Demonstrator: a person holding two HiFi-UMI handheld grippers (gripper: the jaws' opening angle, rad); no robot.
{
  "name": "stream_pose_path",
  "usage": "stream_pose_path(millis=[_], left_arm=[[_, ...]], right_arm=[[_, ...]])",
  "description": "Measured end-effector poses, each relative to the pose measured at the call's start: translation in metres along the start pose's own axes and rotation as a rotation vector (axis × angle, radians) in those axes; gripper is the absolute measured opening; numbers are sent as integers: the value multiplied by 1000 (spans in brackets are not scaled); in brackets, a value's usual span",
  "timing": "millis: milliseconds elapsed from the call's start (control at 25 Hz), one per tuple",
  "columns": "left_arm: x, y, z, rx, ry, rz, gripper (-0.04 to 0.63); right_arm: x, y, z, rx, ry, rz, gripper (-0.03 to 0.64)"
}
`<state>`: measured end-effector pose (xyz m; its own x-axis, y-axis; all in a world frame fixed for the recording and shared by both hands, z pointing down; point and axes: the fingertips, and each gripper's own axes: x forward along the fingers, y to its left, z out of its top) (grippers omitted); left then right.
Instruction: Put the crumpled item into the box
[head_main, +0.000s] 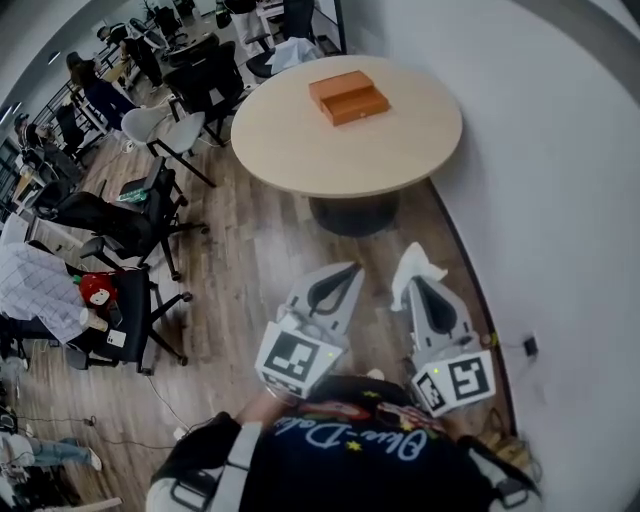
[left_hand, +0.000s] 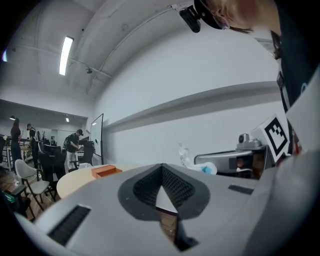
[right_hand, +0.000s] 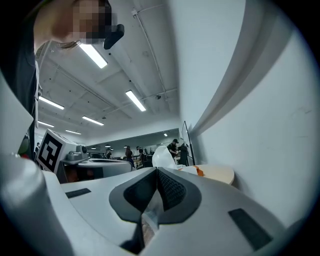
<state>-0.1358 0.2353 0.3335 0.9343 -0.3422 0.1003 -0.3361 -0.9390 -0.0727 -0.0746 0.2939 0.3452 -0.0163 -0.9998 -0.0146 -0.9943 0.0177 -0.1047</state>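
Jaws of the right gripper (right_hand: 156, 170) are pressed together on the crumpled white item (right_hand: 162, 156), which sticks out past their tips. Left gripper (left_hand: 161, 166) jaws are together too, with nothing between them. Well ahead, the orange box (head_main: 348, 97) lies on the round table (head_main: 400, 150).
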Motion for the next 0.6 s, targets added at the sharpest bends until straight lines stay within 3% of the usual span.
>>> stream_pose_path(millis=[320,600], left_arm=[[7,-33,6,28,6,-44,-9],[7,-12,-4,3,41,32,-9]], right_arm=[[-24,-21,3,23,-9,-32,1],[-7,-20,-11,80,17,29,1]])
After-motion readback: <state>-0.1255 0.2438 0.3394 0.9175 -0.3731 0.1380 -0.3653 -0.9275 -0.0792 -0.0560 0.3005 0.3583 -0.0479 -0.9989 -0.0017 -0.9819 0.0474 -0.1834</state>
